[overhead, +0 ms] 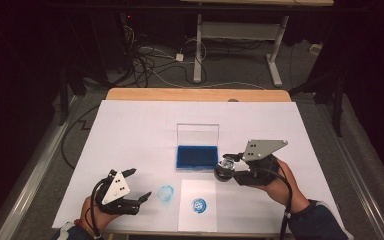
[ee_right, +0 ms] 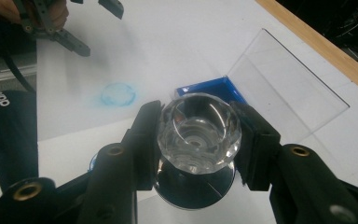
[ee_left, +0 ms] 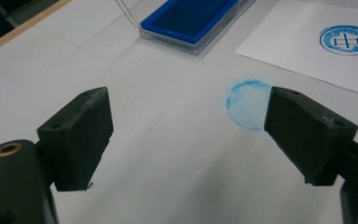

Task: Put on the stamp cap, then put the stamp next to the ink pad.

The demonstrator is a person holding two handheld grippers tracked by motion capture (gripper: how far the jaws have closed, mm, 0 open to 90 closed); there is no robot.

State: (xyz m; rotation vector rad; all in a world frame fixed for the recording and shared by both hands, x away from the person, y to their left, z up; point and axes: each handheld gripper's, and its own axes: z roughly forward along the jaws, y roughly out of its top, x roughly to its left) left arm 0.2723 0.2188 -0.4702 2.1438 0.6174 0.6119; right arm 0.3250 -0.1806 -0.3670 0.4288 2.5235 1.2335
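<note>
R gripper (ee_right: 196, 140) clamped on stamp (ee_right: 199, 133), held beside ink pad (overhead: 197, 156). L gripper (ee_left: 186, 135) jaws apart, empty, near blue smudge (ee_left: 248, 103). Print (overhead: 198, 204) seen on paper (overhead: 198, 220).

White-covered table (overhead: 130, 130): open blue ink pad (overhead: 197, 156), stamped paper sheet (overhead: 198, 216), perhaps ink smudge (overhead: 165, 193).

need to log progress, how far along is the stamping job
Done: a crisp blue imprint sits on the paper sheet, and a fainter blue ring marks the table cover beside it. In hand: the right hand-held gripper is shut on the clear-handled stamp, near the open ink pad. The left hand-held gripper is open, holding nothing. Left, probably: setting the stamp down and closing the pad's lid.
</note>
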